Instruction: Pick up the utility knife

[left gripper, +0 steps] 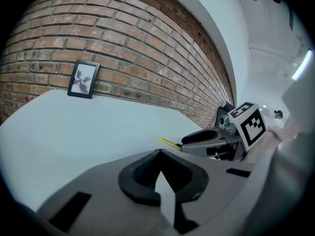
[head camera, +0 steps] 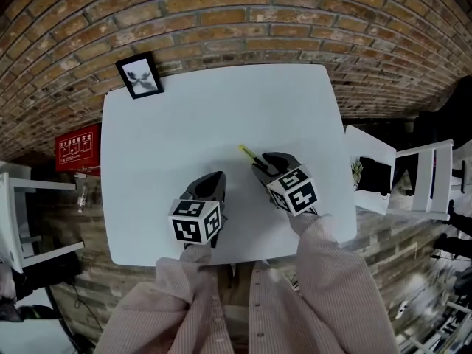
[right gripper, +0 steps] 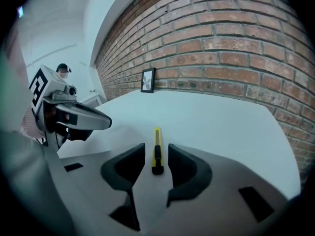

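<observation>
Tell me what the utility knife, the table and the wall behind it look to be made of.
Utility knife: probably plastic, a slim bright yellow body with a black slider, evenly coloured.
Table: smooth white top with a soft sheen, likely laminate or painted board; cannot tell which.
Wall: looks like red-brown brick with pale mortar joints, rough and matte.

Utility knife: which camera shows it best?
Right gripper view: the whole yellow utility knife lies between the open fingers of the right gripper. Head view shows only its tip; left gripper view, a yellow sliver.

Even soft light, strong fisheye, dark corners.
</observation>
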`<state>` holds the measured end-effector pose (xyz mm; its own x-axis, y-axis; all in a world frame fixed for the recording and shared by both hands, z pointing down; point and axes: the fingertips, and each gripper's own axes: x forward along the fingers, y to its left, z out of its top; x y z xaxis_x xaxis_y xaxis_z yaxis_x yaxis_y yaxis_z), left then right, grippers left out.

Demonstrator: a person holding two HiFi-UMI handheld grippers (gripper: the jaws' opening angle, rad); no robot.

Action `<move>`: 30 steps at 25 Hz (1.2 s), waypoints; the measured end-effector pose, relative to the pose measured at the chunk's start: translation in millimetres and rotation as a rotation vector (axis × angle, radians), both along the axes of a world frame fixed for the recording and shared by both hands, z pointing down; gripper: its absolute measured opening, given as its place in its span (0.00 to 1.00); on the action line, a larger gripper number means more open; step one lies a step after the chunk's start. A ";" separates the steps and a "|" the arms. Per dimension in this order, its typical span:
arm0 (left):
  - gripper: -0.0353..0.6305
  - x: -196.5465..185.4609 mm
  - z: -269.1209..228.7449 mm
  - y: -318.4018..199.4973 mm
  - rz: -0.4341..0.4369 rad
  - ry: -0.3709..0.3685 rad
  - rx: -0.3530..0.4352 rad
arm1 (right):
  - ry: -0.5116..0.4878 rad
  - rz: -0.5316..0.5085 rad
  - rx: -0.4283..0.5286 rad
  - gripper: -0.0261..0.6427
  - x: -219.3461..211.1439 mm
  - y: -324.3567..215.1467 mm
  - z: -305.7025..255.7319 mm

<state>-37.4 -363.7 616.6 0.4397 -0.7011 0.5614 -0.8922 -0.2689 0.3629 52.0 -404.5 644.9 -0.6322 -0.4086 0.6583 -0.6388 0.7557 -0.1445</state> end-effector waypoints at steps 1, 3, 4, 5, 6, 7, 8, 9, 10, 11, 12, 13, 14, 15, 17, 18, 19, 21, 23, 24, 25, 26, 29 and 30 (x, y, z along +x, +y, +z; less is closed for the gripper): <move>0.04 0.1 0.7 -0.1 -0.001 0.001 -0.001 | 0.016 -0.012 0.001 0.26 -0.8 1.0 2.1; 0.05 -0.2 2.1 0.1 -0.003 0.002 -0.004 | 0.045 -0.032 0.004 0.26 -2.4 2.5 5.4; 0.04 -0.6 2.8 0.6 -0.003 0.002 -0.006 | 0.059 -0.040 0.006 0.26 -3.1 3.1 6.8; 0.04 -1.1 3.3 1.2 -0.005 0.002 -0.007 | 0.074 -0.049 0.008 0.25 -3.8 3.9 8.2; 0.04 -1.4 3.6 1.8 -0.007 0.003 -0.007 | 0.089 -0.058 0.012 0.24 -4.2 4.7 9.4; 0.04 -1.5 3.7 2.2 -0.009 0.003 -0.008 | 0.103 -0.064 0.016 0.22 -4.2 5.4 10.3; 0.04 -1.4 3.6 2.4 -0.011 0.004 -0.008 | 0.113 -0.066 0.018 0.20 -4.0 5.8 10.7; 0.04 -1.3 3.4 2.5 -0.011 0.005 -0.008 | 0.120 -0.066 0.017 0.18 -3.6 6.1 10.9; 0.04 -1.2 3.2 2.6 -0.011 0.005 -0.008 | 0.123 -0.065 0.017 0.17 -3.2 6.0 10.9; 0.04 -1.1 3.1 2.8 -0.011 0.005 -0.008 | 0.126 -0.066 0.019 0.15 -3.0 5.9 11.0; 0.04 -1.0 2.9 3.0 -0.012 0.006 -0.007 | 0.128 -0.067 0.021 0.15 -3.0 5.9 11.2; 0.04 -0.8 2.6 3.2 -0.012 0.007 -0.006 | 0.129 -0.067 0.020 0.15 -3.0 6.2 11.4; 0.05 -0.4 2.3 3.2 -0.012 0.007 -0.005 | 0.130 -0.065 0.017 0.15 -2.9 6.6 11.6; 0.04 0.2 1.9 3.2 -0.011 0.007 -0.004 | 0.131 -0.063 0.014 0.14 -2.6 6.8 11.6; 0.04 1.4 1.0 3.4 -0.009 0.008 -0.003 | 0.134 -0.061 0.012 0.14 -2.4 6.9 11.2; 0.04 1.7 0.7 3.5 -0.008 0.009 -0.002 | 0.136 -0.063 0.013 0.14 -2.6 7.0 11.1; 0.04 2.1 0.4 3.7 -0.008 0.010 -0.001 | 0.139 -0.064 0.015 0.14 -2.6 7.1 11.1; 0.04 2.9 -0.5 4.4 -0.007 0.011 0.001 | 0.145 -0.062 0.021 0.14 -1.5 7.3 11.2; 0.04 2.4 -2.5 5.5 -0.008 0.012 0.005 | 0.140 -0.053 0.026 0.14 -0.6 7.1 9.3; 0.04 1.8 -3.7 6.1 -0.009 0.012 0.007 | 0.133 -0.047 0.029 0.14 -0.4 7.0 7.5; 0.04 1.1 -5.1 6.8 -0.010 0.013 0.010 | 0.124 -0.041 0.033 0.14 -0.3 7.0 5.3; 0.04 0.7 -6.5 7.7 -0.010 0.014 0.012 | 0.114 -0.036 0.038 0.14 -0.3 6.9 3.0; 0.04 0.4 -12.0 10.3 0.001 0.011 0.026 | 0.080 -0.017 0.057 0.14 -1.0 7.3 -4.4; 0.04 0.2 -14.2 11.1 0.003 0.011 0.032 | 0.071 -0.011 0.057 0.14 -0.9 8.8 -6.9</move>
